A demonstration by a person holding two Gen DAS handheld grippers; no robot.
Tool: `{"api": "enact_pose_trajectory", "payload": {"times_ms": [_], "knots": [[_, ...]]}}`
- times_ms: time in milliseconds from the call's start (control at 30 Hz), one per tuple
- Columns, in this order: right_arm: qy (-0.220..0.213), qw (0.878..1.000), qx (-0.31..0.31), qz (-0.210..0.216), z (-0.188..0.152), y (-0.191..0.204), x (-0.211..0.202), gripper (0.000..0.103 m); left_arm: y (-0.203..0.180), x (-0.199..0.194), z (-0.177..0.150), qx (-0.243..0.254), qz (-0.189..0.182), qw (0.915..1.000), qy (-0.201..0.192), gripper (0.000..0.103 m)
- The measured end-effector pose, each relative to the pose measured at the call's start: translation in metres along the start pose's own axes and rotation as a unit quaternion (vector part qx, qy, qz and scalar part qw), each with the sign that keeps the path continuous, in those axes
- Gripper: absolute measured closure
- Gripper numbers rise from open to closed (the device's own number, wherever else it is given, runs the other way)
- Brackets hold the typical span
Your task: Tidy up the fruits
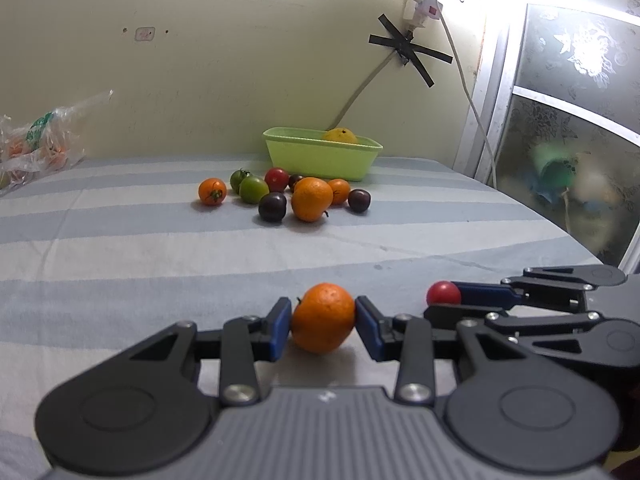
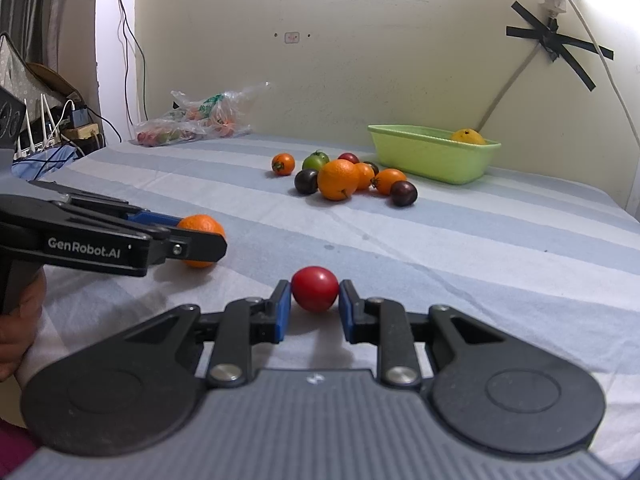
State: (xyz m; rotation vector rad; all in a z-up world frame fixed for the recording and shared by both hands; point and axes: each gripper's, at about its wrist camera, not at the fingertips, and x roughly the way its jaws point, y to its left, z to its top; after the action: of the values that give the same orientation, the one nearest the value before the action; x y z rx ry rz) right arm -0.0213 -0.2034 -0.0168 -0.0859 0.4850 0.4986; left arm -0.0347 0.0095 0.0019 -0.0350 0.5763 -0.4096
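My left gripper (image 1: 323,320) is shut on an orange mandarin (image 1: 323,317), low over the striped cloth; it also shows in the right wrist view (image 2: 200,240). My right gripper (image 2: 314,300) is shut on a red tomato (image 2: 314,289), seen from the left wrist view too (image 1: 443,293). A pile of fruit lies further back: a big orange (image 1: 311,199), green tomatoes (image 1: 253,189), dark plums (image 1: 272,207) and small orange tomatoes (image 1: 212,191). Behind it stands a light green tray (image 1: 320,156) holding a yellow fruit (image 1: 340,135).
A plastic bag of fruit (image 2: 196,120) lies at the far left by the wall. Cables and a power strip (image 1: 420,4) hang on the wall. A frosted window (image 1: 568,120) borders the right edge. Cluttered electronics (image 2: 60,124) sit off the left edge.
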Motion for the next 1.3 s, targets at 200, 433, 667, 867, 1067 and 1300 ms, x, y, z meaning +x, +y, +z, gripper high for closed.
{"api": "enact_pose_trajectory", "payload": {"times_ms": [200, 433, 667, 867, 1067, 1300], "knots": [[-0.001, 1.000, 0.000, 0.000, 0.0000, -0.0007, -0.0001, 0.075, 0.0007, -0.0003, -0.0008, -0.003, -0.001, 1.0000, -0.001, 0.068], [-0.002, 1.000, 0.001, -0.002, 0.0002, -0.0010, -0.0002, 0.075, 0.0027, -0.0008, -0.0006, -0.007, -0.004, 1.0000, -0.001, 0.067], [-0.002, 1.000, 0.002, -0.003, 0.0001, -0.0008, -0.0002, 0.075, 0.0031, -0.0010, -0.0006, -0.010, -0.004, 0.9999, -0.002, 0.067], [-0.003, 1.000, 0.002, -0.003, -0.0002, -0.0010, -0.0003, 0.075, 0.0031, -0.0010, -0.0008, -0.010, -0.005, 0.9999, -0.002, 0.067], [-0.005, 1.000, 0.004, -0.004, -0.0002, -0.0021, -0.0006, 0.075, 0.0031, -0.0011, -0.0008, -0.010, -0.004, 0.9999, -0.003, 0.067], [-0.012, 1.000, 0.016, -0.008, -0.0010, -0.0027, -0.0017, 0.075, 0.0042, -0.0034, -0.0003, -0.015, -0.005, 0.9999, -0.007, 0.067]]}}
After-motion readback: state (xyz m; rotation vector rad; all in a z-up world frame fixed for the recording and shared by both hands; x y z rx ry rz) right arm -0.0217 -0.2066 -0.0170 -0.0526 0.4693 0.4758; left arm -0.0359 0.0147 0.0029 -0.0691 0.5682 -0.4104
